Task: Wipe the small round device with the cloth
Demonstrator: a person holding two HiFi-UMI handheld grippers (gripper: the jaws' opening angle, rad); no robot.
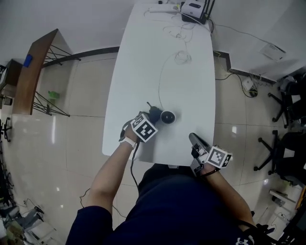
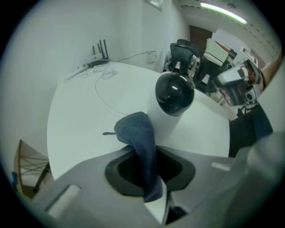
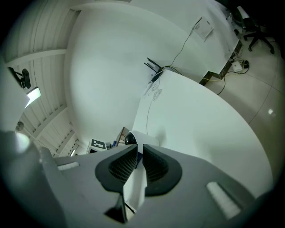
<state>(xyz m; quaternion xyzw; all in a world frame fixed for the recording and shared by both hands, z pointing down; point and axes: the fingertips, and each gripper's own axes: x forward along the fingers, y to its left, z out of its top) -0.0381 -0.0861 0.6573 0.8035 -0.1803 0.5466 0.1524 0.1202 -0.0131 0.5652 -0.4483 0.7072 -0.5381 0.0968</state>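
The small round device [image 1: 168, 116], a white body with a glossy black dome [image 2: 174, 93], stands on the white table [image 1: 162, 57] near its front edge. My left gripper [image 1: 154, 115] points down just left of the device and is shut on a dark blue cloth [image 2: 139, 133]. The cloth bunches beyond the jaws and lies against the device's base on its left. My right gripper [image 1: 192, 138] hovers at the table's front right corner, apart from the device [image 3: 130, 139]. Its jaws [image 3: 140, 150] are shut, with nothing between them.
A thin cable [image 1: 161, 72] runs from the device to the far end, where a router [image 1: 193, 9] and a power strip [image 1: 160, 8] lie. Office chairs [image 1: 291, 105] stand on the right, a wooden shelf [image 1: 33, 72] on the left.
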